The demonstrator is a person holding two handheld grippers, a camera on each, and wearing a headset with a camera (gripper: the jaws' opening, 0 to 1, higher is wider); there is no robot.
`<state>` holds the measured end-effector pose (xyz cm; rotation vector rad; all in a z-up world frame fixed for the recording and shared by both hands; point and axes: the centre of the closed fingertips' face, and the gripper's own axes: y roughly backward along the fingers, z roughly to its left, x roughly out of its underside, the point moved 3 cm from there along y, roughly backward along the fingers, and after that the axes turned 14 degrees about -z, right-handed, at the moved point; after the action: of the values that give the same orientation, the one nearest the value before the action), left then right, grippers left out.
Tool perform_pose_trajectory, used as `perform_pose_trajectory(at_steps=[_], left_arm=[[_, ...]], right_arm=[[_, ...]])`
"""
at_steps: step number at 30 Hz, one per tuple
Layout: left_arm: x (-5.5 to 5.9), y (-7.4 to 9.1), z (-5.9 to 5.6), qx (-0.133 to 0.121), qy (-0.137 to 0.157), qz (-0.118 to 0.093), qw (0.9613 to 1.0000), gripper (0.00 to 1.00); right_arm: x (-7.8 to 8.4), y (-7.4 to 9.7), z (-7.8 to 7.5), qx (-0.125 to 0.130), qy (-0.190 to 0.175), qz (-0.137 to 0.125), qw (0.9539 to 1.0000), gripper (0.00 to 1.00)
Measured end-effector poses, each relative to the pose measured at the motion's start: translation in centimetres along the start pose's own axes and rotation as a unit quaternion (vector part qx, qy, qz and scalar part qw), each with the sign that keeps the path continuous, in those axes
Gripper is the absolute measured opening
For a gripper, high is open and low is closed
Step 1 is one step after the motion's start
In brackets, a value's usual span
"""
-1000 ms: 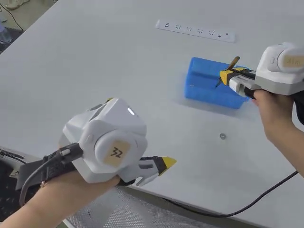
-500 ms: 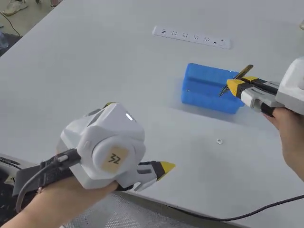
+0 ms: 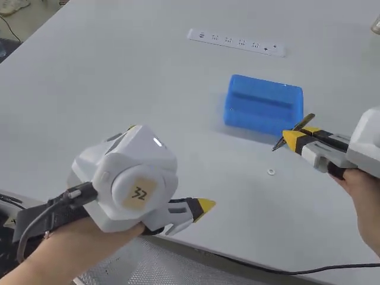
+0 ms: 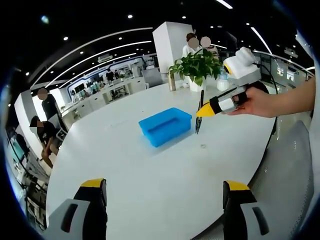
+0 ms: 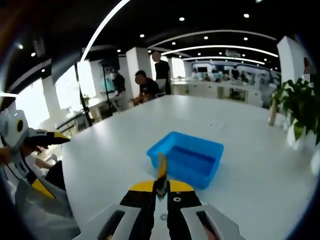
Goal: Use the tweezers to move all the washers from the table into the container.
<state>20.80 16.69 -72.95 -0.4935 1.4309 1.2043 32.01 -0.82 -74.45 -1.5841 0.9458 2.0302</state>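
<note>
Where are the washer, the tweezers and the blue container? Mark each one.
washer [image 3: 271, 172], head view, on its small ring.
tweezers [image 3: 306, 121], head view, on the brown rear shaft.
blue container [image 3: 261, 123], head view, on its near outer wall.

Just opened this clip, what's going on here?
A person works at a white table with a gripper in each hand. The right gripper is shut on a pair of tweezers. Their tips point down toward the table, between the blue container and a small washer lying in front of it. The washer is not yet picked up. The left gripper hangs open by the table's near edge, holding nothing.
</note>
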Motion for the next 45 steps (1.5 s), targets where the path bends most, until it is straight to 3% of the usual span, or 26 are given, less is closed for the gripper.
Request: perform_pose_trajectory(at_steps=[7, 16, 45], left_arm=[[0.0, 0.0, 0.0, 0.0, -0.003, 0.002, 1.0, 0.99], [0.1, 0.1, 0.2, -0.002, -0.004, 0.004, 1.0, 0.99], [0.2, 0.0, 0.1, 0.0, -0.01, 0.008, 0.9999, 0.99]], right_arm=[[2.2, 0.0, -0.4, 0.005, 0.002, 0.029, 0.9996, 0.04], [3.5, -0.2, -0.6, 0.006, 0.012, 0.048, 0.9988, 0.04], [3.6, -0.6, -1.0, 0.011, 0.005, 0.047, 0.9988, 0.04]])
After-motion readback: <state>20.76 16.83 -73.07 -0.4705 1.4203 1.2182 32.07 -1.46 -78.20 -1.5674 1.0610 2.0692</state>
